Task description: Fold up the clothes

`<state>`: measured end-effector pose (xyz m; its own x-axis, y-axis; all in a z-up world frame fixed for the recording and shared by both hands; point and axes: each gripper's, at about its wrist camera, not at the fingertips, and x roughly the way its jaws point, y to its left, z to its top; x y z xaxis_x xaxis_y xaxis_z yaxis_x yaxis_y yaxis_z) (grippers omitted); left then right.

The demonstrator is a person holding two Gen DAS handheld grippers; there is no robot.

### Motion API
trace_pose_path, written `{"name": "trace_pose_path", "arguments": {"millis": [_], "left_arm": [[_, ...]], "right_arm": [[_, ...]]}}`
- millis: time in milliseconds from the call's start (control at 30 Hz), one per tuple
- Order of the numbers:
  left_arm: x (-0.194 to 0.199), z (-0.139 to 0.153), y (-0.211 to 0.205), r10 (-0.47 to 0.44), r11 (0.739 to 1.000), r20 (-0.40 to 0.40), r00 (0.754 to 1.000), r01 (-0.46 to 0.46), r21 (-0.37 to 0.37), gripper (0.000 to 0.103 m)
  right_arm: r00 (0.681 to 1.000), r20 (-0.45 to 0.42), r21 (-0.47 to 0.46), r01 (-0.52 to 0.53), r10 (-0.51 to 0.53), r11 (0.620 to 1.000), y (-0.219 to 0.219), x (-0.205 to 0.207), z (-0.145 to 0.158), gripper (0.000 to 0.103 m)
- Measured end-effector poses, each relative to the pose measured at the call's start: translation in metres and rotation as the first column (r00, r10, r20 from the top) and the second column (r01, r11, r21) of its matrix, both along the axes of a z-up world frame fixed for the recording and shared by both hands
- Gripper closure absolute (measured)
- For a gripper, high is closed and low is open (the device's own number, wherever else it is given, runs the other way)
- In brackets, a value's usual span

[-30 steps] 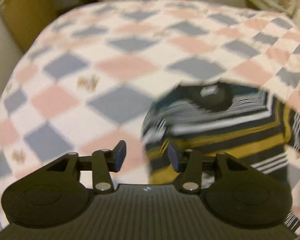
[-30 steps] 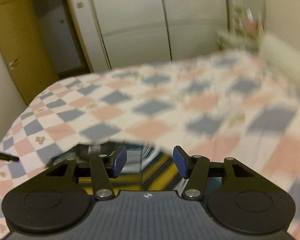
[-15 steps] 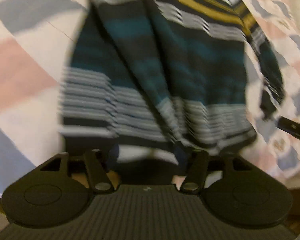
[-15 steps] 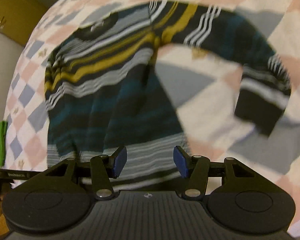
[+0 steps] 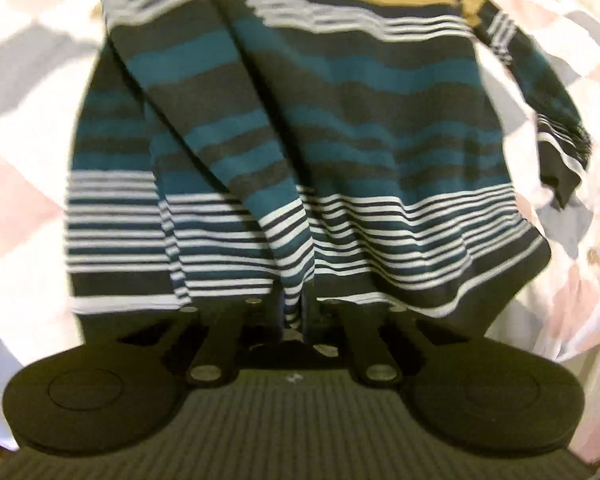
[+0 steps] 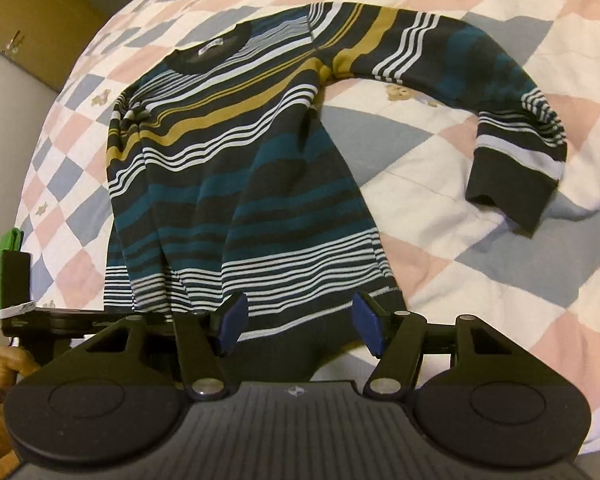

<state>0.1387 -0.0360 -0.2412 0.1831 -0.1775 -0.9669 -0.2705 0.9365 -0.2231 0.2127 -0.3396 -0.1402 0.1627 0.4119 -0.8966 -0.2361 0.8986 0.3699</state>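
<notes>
Here, sweater (image 5: 340,128) hem hides left gripper's (image 5: 294,312) fingertips.

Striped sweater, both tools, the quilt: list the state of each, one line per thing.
Striped sweater: lying front up on the bed, body bunched into lengthwise folds, hem at the bed's near edge.
Sleeve: spread out to the side, bent at the elbow, cuff pointing toward the near edge.
Left tool: shut on the sweater's hem.
Right tool: open, fingers either side of the hem.
Checked quilt: spread over the bed, under the sweater.
</notes>
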Motion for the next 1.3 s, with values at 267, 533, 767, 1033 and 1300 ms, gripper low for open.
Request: {"name": "trace_pose_path", "arguments": {"millis": [267,533,767,1033,1300], "left_arm": [[-0.062,0.125,0.162,0.177,0.899,0.231,0.957,-0.253,0.357,0.100],[-0.106,0.150,0.276,0.331,0.777,0.182,0.926,-0.376,0.504,0.089],[-0.097,0.045,0.144,0.246,0.969,0.046,0.968,-0.247,0.031,0.071],[-0.084,-0.014,0.109,0.328,0.944,0.029,0.944,-0.326,-0.057,0.059],[-0.085,-0.044,0.095,0.327,0.945,0.090,0.941,-0.325,-0.037,0.036]], "right_arm": [[0.998,0.027,0.022,0.049,-0.050,0.999,-0.001,-0.021,0.007,0.042],[0.994,0.046,0.021,0.100,-0.101,0.995,-0.002,-0.037,0.005,0.042],[0.978,-0.002,0.033,0.206,-0.206,0.978,-0.025,-0.040,-0.017,0.040],[0.936,-0.088,0.107,0.350,-0.342,0.931,-0.073,-0.034,-0.064,0.039],[0.963,-0.050,0.139,0.271,-0.266,0.953,-0.071,-0.011,-0.119,0.038]]}}
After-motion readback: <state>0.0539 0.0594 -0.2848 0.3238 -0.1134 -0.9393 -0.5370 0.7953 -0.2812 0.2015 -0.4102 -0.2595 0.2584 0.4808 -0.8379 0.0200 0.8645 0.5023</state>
